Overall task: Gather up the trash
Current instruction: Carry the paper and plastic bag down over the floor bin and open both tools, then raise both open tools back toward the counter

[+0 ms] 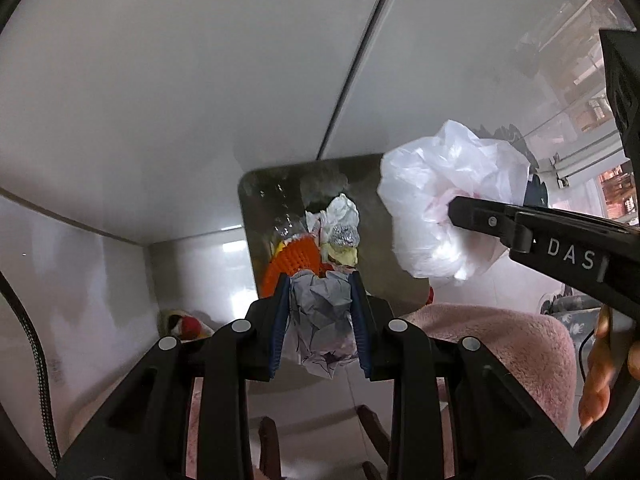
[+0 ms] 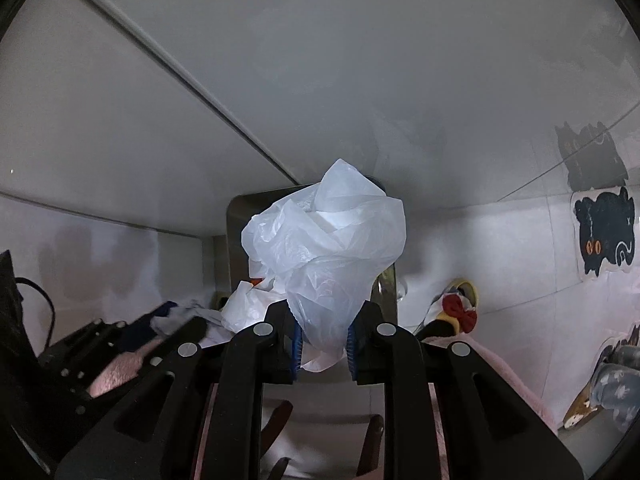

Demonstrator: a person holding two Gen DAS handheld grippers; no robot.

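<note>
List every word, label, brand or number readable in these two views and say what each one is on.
"DAS": white capitals on the black arm of the right gripper, seen in the left wrist view; the lettering runs past the frame edge, so it may be cut off.
No print can be read on the crumpled paper or the white plastic bag.
The cat-shaped mat bears a picture only, no words.

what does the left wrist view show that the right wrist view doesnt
Only the left wrist view shows the crumpled paper gripped by the left gripper, and the bin's contents: orange item, foil ball. Only the right wrist view shows the black cat mat. Both show the white plastic bag pinched in the right gripper, over the metal bin.
</note>
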